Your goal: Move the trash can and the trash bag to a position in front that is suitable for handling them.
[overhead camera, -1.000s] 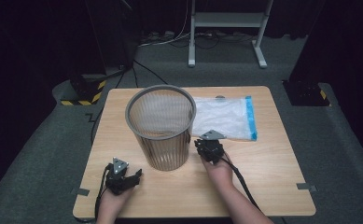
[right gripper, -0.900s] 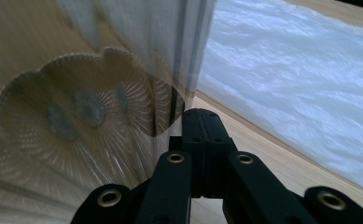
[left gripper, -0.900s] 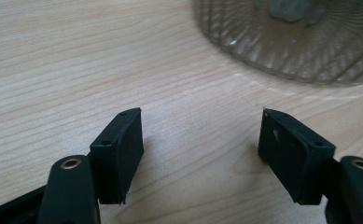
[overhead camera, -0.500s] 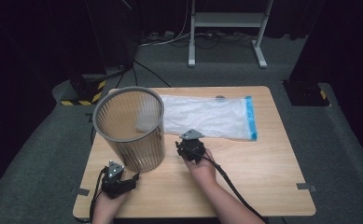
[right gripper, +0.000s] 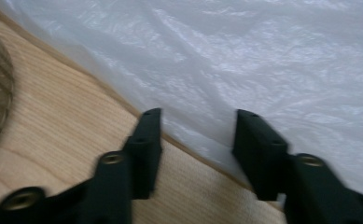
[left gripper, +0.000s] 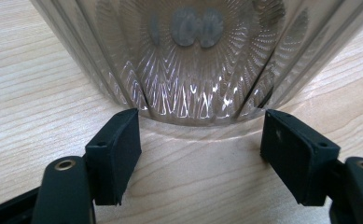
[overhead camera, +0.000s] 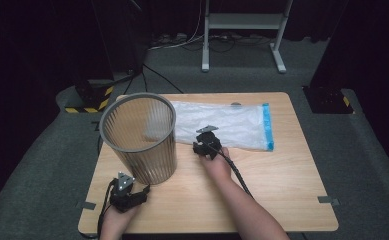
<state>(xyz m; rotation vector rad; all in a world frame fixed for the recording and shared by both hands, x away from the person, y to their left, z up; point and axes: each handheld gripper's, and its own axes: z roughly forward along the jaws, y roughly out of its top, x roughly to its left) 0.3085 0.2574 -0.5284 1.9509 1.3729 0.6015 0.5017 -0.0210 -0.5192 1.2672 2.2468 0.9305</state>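
**High view: bin at left, bag behind, both tools spread**

High view shows a wooden surface (overhead camera: 282, 170) with a grey mesh bin (overhead camera: 139, 137) standing upright on its left half. A clear plastic bag (overhead camera: 232, 125) with a blue strip along its right end lies flat behind and to the right of the bin, near the far edge.

The left tool (overhead camera: 127, 192) sits near the front edge, just in front of the bin's base, held by the left hand (overhead camera: 114, 225). In the left gripper view the left tool (left gripper: 200, 149) has its jaws spread wide, one to each side of the bin (left gripper: 193, 56) where its foot meets the wood; the jaw tips lie close against the mesh wall, though I cannot tell if they touch it. Nothing is pinched between them.

The right tool (overhead camera: 207, 145) is at the bag's near edge, just right of the bin, with the right hand (overhead camera: 217, 165) behind it. In the right gripper view the right tool (right gripper: 198, 135) is also spread, its jaw tips over the edge of the bag (right gripper: 263, 70), which lies wrinkled on the wood. The picture is slightly blurred, and the jaws hold nothing.
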